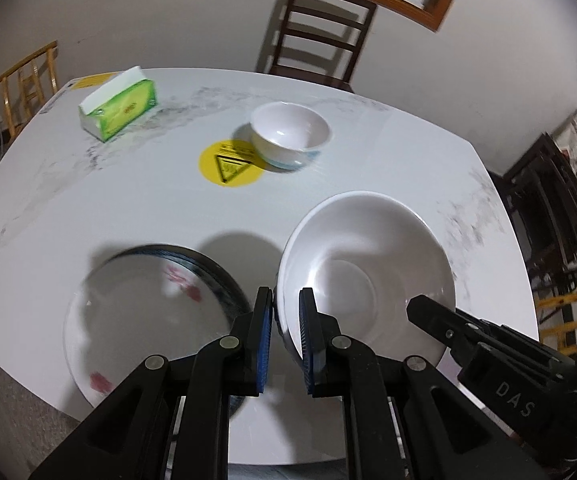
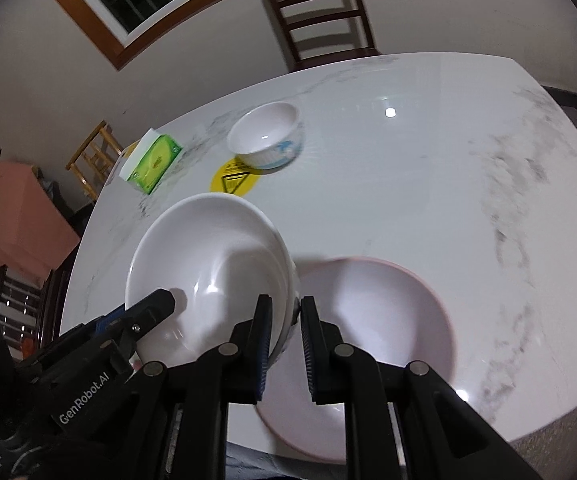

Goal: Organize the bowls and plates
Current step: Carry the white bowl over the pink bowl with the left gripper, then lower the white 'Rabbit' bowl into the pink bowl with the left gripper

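Left tongs [image 1: 284,320]: you had them clamped on the big bowl [image 1: 368,264] rim.
Right tongs [image 2: 284,328]: clamped on the opposite rim.
Table [image 2: 408,184]: open ahead of you.

Probably a home dining room; marble table [image 1: 128,208]; wooden chair [image 1: 320,36].

Matte black plastic left hand-held gripper [image 1: 284,332] with blue ribbed pads, silver round pivot screws. Matching black right hand-held gripper [image 2: 284,340], likewise blue-padded; white lettering "DAS" and "GenRobot.AI" on the bodies.
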Tool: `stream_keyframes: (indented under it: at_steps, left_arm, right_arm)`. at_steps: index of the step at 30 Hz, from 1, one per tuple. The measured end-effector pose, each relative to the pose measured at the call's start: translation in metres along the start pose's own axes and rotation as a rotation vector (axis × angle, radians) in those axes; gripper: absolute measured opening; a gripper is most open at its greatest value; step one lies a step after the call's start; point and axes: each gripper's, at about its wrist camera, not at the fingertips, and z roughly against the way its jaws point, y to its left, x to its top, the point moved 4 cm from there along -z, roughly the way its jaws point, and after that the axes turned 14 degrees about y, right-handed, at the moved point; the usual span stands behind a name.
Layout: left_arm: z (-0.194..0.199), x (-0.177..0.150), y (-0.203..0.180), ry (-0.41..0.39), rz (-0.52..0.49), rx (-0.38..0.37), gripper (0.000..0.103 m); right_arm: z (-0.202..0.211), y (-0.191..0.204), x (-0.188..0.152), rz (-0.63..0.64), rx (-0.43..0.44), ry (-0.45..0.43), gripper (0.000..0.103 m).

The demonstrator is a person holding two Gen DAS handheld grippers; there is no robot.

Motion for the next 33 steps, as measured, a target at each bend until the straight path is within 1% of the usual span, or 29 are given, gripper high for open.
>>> stream_keyframes:
  at_steps: [6,13,21,28,33]
  left_arm:
    - [-0.012,-0.015,-0.029,0.032,-0.037,-0.028,0.01]
    - [-0.036,-0.026,-0.051,0.083,-0.054,-0.04,0.01]
    - [-0.059,-0.035,-0.059,0.124,-0.061,-0.007,0.01]
    - [-0.068,-0.037,-0.063,0.127,-0.079,0.042,0.01]
    - [-0.074,-0.038,-0.064,0.142,-0.079,0.041,0.01]
  right_arm:
    - [0.009,-0.027,-0.017,-0.044,-0.031,-0.025,0.015]
    - [0.004,-0.061,-0.033,-0.103,-0.039,-0.006,0.015]
    - [-0.013,-0.071,-0.038,-0.108,-0.061,0.031,0.016]
    - [-0.019,-0.078,-0.04,-0.128,-0.056,0.055,0.017]
    - [-0.019,-0.079,-0.037,-0.131,-0.062,0.052,0.017]
